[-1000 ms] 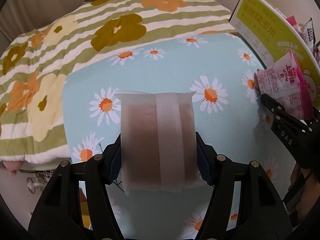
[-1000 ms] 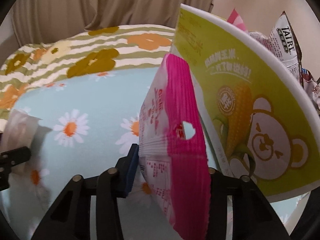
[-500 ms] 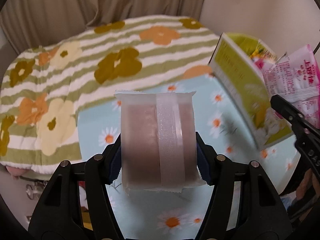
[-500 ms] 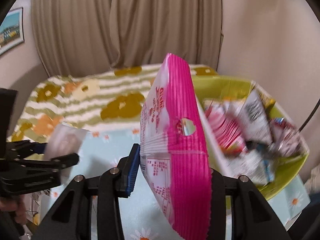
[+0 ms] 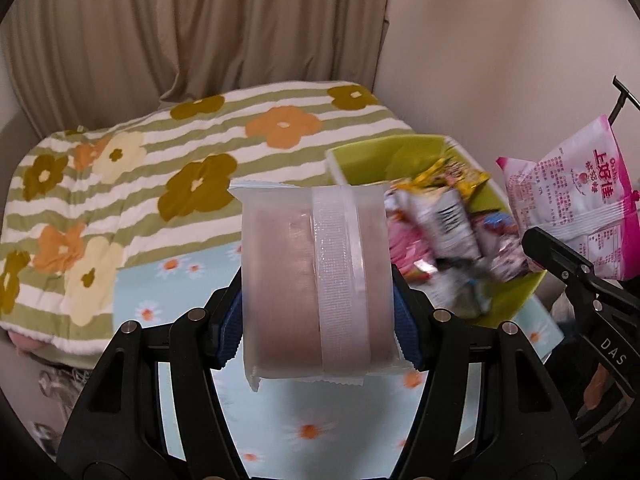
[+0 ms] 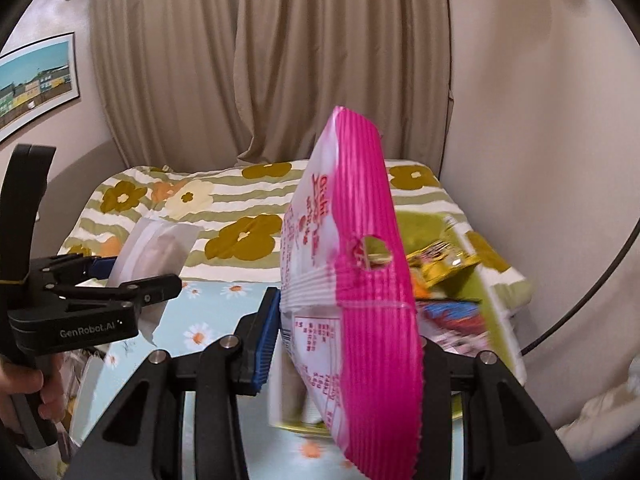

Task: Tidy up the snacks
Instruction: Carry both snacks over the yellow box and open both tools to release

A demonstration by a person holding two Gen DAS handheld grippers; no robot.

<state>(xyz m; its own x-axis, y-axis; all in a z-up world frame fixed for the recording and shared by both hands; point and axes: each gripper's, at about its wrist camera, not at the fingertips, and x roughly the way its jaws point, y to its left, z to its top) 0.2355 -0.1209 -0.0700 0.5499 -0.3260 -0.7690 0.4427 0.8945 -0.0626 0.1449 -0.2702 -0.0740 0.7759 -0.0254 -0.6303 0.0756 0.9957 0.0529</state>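
Right wrist: daisy-print cloth (image 6: 208, 304), beige curtains (image 6: 260, 60); hand-held gripper (image 6: 344, 344) pinching pink packet (image 6: 360, 280).

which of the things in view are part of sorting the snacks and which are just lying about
Part of the job:
- left gripper, shut on the clear-wrapped brown snack
- right gripper, shut on the pink snack bag
- green box holding other snack packets

Just lying about:
- flowered striped blanket
- daisy sheet
- curtains
- framed picture

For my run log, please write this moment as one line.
left gripper: shut on translucent snack pack | right gripper: shut on pink bag | both above green box
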